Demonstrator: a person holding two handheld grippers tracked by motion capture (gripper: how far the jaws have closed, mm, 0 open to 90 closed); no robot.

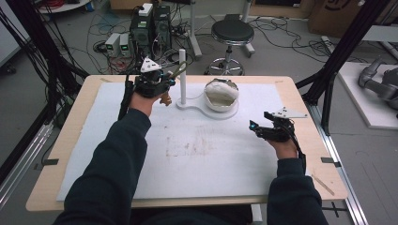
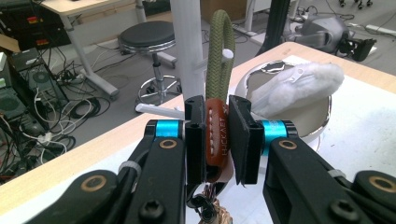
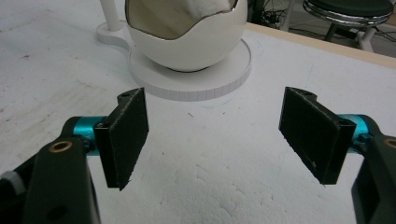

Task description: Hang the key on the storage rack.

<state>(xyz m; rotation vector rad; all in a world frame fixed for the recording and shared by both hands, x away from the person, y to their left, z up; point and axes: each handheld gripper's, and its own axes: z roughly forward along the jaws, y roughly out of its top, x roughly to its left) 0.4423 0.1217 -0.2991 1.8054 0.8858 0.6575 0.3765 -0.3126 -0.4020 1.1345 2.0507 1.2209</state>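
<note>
High view: sleeves enter over the near tabletop edge. The left tool, toward the far edge, stands beside the post; right tool idles near the right edge.

Left gripper view: jaws clamp the brown tab; its green loop rises upright, touching the peg.

Right gripper view: jaws spread, empty.

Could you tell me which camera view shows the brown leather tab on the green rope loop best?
The left gripper view: the leather tab sits clamped in the left claw, its stitching plain. The high view shows a small brown bit under that hand.
</note>
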